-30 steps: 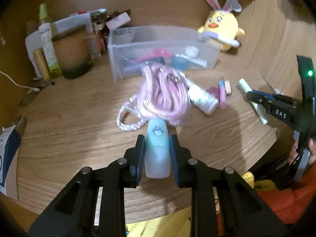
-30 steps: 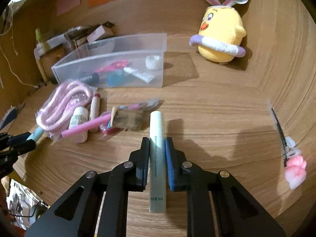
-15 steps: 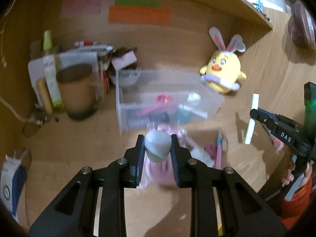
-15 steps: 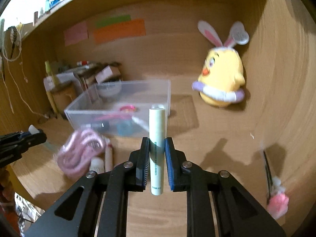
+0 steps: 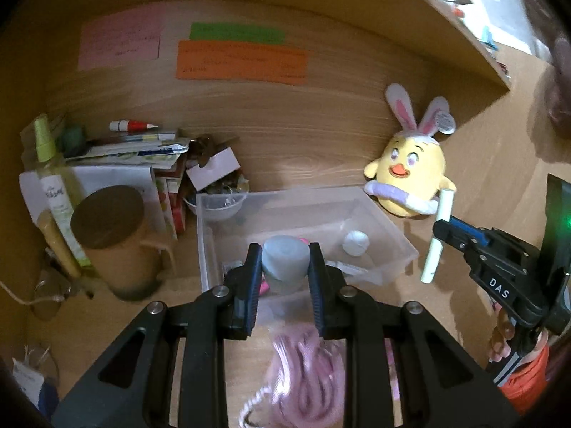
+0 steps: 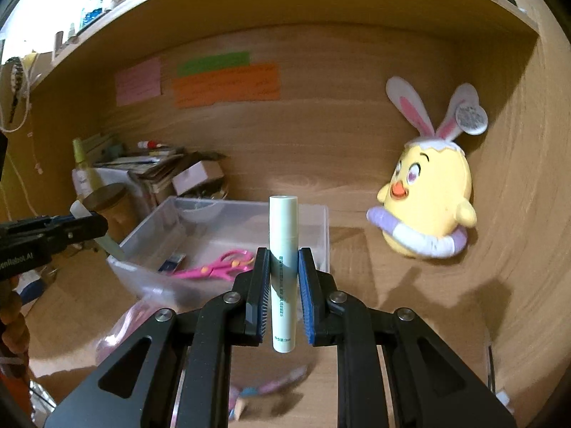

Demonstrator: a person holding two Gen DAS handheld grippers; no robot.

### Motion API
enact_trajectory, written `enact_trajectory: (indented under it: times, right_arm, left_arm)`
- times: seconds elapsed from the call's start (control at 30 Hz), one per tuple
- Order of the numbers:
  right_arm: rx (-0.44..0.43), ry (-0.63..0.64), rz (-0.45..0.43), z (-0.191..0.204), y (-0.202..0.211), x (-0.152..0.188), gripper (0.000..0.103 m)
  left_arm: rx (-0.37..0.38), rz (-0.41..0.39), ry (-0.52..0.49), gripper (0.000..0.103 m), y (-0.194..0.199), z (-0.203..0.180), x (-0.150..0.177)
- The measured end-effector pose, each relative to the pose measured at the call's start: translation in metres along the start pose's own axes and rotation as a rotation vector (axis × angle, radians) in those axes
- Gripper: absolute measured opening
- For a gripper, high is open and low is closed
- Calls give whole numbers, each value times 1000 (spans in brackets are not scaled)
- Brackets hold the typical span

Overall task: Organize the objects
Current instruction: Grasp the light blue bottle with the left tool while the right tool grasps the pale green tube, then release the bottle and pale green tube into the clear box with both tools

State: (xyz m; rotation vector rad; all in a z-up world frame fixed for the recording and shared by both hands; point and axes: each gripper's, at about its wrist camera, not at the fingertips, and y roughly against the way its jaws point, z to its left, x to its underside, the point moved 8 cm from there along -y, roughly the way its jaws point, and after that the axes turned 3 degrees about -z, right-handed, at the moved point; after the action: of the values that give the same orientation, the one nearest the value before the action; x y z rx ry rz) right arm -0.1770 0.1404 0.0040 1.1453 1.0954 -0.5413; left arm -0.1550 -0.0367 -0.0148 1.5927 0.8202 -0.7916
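the left gripper (image 5: 284,278), pinching a stubby bottle (image 5: 284,262) end-on, hangs just short of the clear bin (image 5: 389,224) ahead and looks nearer than the right gripper (image 6: 283,297), which pinches 1 upright pale tube (image 6: 283,271).

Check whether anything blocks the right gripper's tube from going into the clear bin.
Nothing visible does. The pale green tube is held in the right gripper, and the clear bin ahead is open-topped.
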Motion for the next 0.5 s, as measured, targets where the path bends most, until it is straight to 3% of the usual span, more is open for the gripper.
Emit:
enact_trajectory:
  times: [0.2, 0.5]
  right_arm:
    - [13, 30, 18, 4, -31, -5, 14]
    - [-16, 113, 102, 27, -77, 8, 14]
  left_arm:
    - [-23, 40, 6, 24, -29, 14, -5]
    - [-21, 150, -3, 24, -73, 17, 14]
